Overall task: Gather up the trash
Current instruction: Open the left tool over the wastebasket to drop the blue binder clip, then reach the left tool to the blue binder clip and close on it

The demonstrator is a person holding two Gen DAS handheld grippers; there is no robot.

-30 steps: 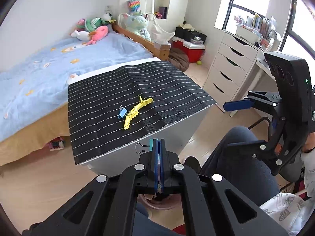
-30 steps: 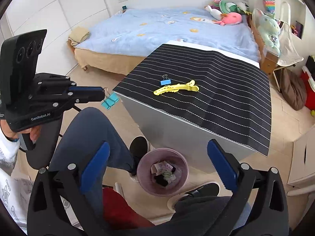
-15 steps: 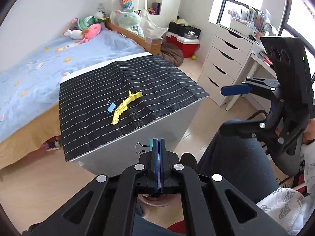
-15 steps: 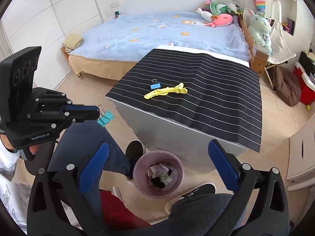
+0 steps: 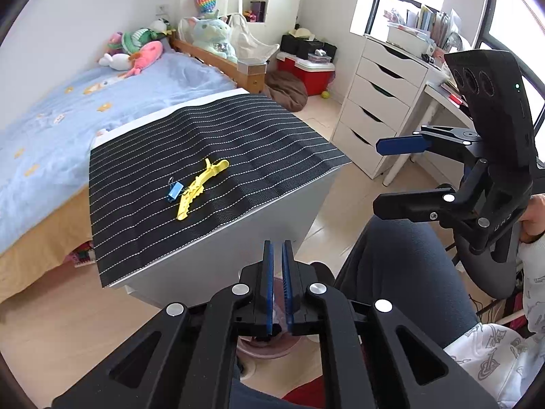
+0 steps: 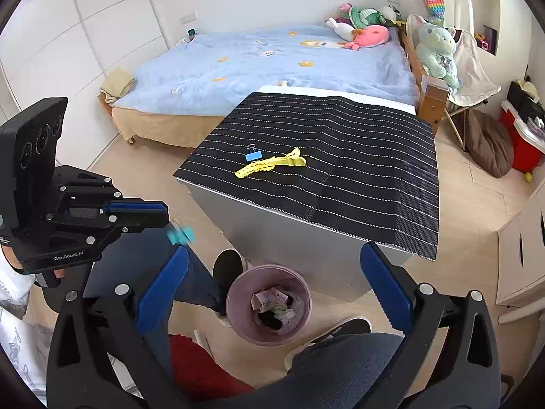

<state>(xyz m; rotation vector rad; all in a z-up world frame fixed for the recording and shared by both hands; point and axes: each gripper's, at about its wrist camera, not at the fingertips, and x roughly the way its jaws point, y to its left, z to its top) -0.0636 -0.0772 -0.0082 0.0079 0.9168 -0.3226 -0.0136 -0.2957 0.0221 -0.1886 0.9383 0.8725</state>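
Note:
My left gripper (image 5: 276,250) has its jaws slightly apart and holds nothing; it also shows in the right wrist view (image 6: 160,212). A teal binder clip (image 6: 180,234), blurred, is in the air just below and past its fingertips, above the floor. A pink trash bin (image 6: 269,304) with scraps inside stands on the floor by the table. My right gripper (image 6: 272,272) is wide open and empty above the bin. A yellow hair clip (image 5: 201,187) and a blue binder clip (image 5: 175,190) lie on the black striped mat (image 5: 245,143).
The mat covers a grey table (image 6: 279,228) in front of a blue bed (image 6: 265,64). A white drawer unit (image 5: 378,109) stands at the right. The person's legs (image 5: 402,272) and shoes (image 6: 228,266) are beside the bin.
My left gripper's jaws have parted and let go of the teal binder clip, which is now dropping. Both grippers moved back a little from the table.

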